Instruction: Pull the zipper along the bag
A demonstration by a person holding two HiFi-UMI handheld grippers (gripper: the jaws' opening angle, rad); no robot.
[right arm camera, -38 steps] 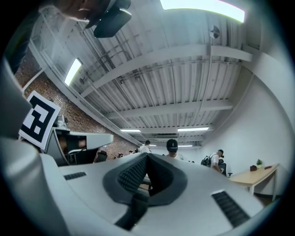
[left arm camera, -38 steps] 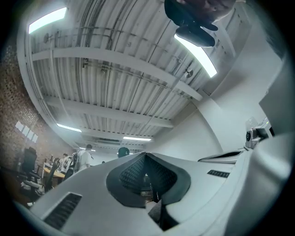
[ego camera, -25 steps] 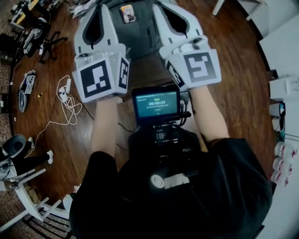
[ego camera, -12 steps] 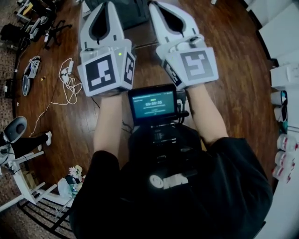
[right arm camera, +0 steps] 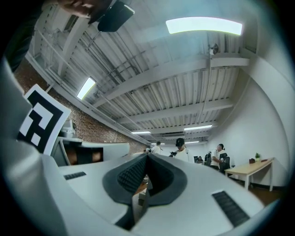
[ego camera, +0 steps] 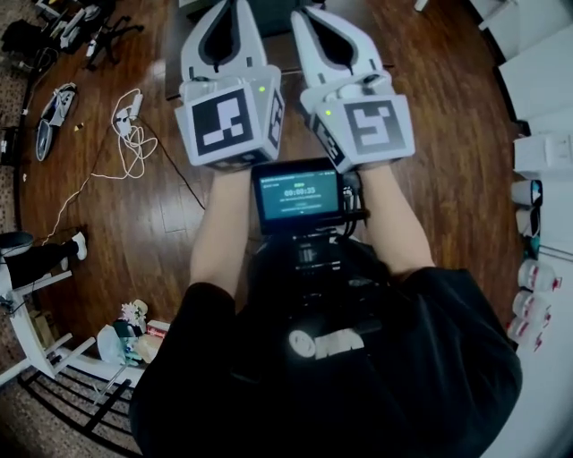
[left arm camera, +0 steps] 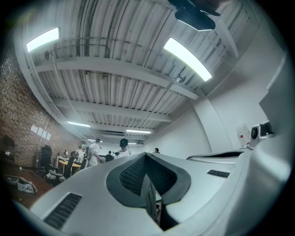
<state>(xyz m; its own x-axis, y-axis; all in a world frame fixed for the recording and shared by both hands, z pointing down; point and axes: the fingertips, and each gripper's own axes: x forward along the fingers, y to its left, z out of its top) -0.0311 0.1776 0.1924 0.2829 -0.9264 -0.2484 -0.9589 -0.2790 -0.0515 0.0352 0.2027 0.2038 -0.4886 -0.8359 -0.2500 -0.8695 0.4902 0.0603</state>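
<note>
In the head view my two white grippers are held side by side in front of the chest, over the wooden floor [ego camera: 448,116]. The left gripper [ego camera: 231,7] reaches the top edge of that view, and the right gripper [ego camera: 309,16] lies just beside it. Both are shut with nothing in them. Both gripper views point up at the ceiling: the left gripper [left arm camera: 145,155] and the right gripper [right arm camera: 147,155] have their jaws meeting at the tips. The bag and its zipper cannot be made out in any view.
A white cable [ego camera: 130,143] lies coiled on the floor at the left. White shelves with bottles [ego camera: 537,295] line the right edge. A lit screen [ego camera: 299,192] sits on the chest rig. Distant people [left arm camera: 122,146] and a table [right arm camera: 251,169] show in the gripper views.
Both grippers have drawn back from the grey bag, which has slid out past the top edge of the head view. The left gripper has shifted right, closer to the right one. Both stayed shut.
</note>
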